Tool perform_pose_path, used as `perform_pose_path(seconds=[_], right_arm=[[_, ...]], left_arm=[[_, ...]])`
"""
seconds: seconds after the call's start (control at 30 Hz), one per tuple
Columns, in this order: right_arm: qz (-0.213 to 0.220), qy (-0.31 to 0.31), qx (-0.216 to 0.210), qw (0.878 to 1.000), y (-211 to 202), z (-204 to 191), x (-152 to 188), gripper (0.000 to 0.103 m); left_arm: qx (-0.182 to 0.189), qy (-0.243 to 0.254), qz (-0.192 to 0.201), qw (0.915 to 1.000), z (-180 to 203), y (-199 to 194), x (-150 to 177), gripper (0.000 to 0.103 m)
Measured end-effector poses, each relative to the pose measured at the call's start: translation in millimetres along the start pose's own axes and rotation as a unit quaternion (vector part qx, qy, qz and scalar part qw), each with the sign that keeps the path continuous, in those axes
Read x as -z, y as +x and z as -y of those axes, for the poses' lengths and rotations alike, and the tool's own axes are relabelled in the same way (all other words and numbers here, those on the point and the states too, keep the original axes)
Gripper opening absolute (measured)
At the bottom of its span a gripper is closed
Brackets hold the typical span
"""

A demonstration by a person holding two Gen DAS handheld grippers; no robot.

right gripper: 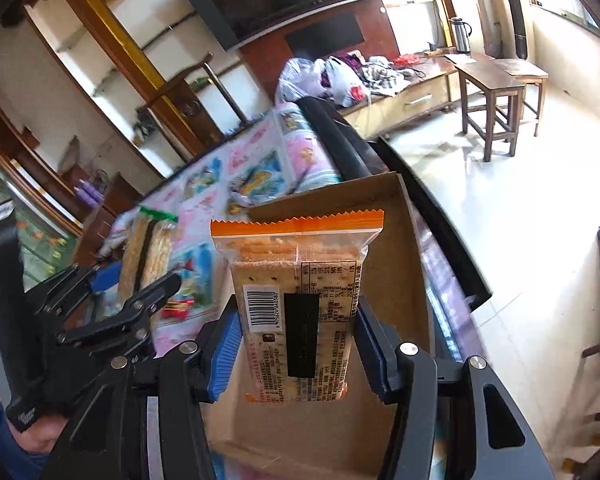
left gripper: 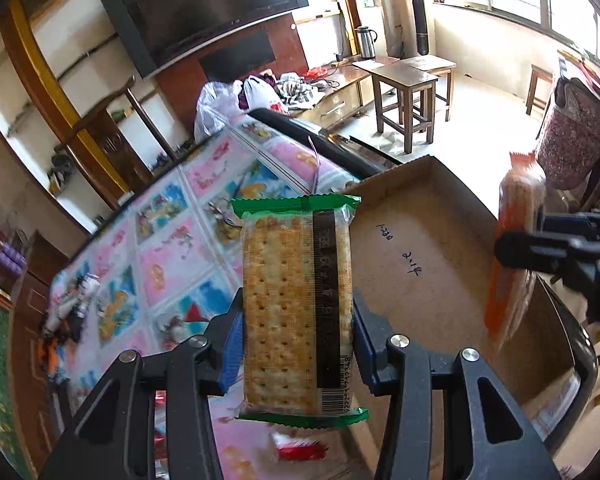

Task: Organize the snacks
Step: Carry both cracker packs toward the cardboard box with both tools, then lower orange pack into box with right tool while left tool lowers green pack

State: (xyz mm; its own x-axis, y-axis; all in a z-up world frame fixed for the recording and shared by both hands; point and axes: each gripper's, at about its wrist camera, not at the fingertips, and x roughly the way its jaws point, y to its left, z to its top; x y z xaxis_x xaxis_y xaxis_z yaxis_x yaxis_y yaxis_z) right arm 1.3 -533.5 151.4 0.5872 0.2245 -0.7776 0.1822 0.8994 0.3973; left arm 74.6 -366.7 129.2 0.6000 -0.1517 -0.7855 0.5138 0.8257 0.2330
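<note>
My left gripper is shut on a green-edged cracker pack, held upright above the near left rim of an open cardboard box. My right gripper is shut on an orange-edged cracker pack, hanging over the same cardboard box. In the left wrist view the orange-edged cracker pack and the right gripper show at the right, above the box's right side. In the right wrist view the green-edged cracker pack and left gripper show at the left. The box floor in view is bare.
The box lies on a table with a pink and blue cartoon cloth. A small red snack packet lies on the cloth near the box. Wooden stools, a television and a low cabinet with bags stand beyond.
</note>
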Motion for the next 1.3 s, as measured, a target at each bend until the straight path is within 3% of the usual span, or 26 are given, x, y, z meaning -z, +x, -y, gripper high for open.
perform_pose_path(seconds=[0.33, 0.6, 0.93, 1.3], right_arm=[[-0.056, -0.032, 0.036, 0.997, 69, 17, -46, 0.058], [-0.115, -0.037, 0.057, 0.991, 118, 20, -62, 0.057], [-0.112, -0.072, 0.096, 0.986, 141, 8, -58, 0.057], [-0.109, -0.077, 0.105, 0.985, 151, 8, -53, 0.057]], left_arm=[[0.038, -0.051, -0.012, 0.9979, 16, 53, -5, 0.046], [0.04, -0.065, -0.022, 0.9968, 27, 82, -4, 0.046], [0.044, -0.08, -0.034, 0.9952, 31, 100, 5, 0.046], [0.059, -0.088, -0.043, 0.9935, 30, 108, 8, 0.046]])
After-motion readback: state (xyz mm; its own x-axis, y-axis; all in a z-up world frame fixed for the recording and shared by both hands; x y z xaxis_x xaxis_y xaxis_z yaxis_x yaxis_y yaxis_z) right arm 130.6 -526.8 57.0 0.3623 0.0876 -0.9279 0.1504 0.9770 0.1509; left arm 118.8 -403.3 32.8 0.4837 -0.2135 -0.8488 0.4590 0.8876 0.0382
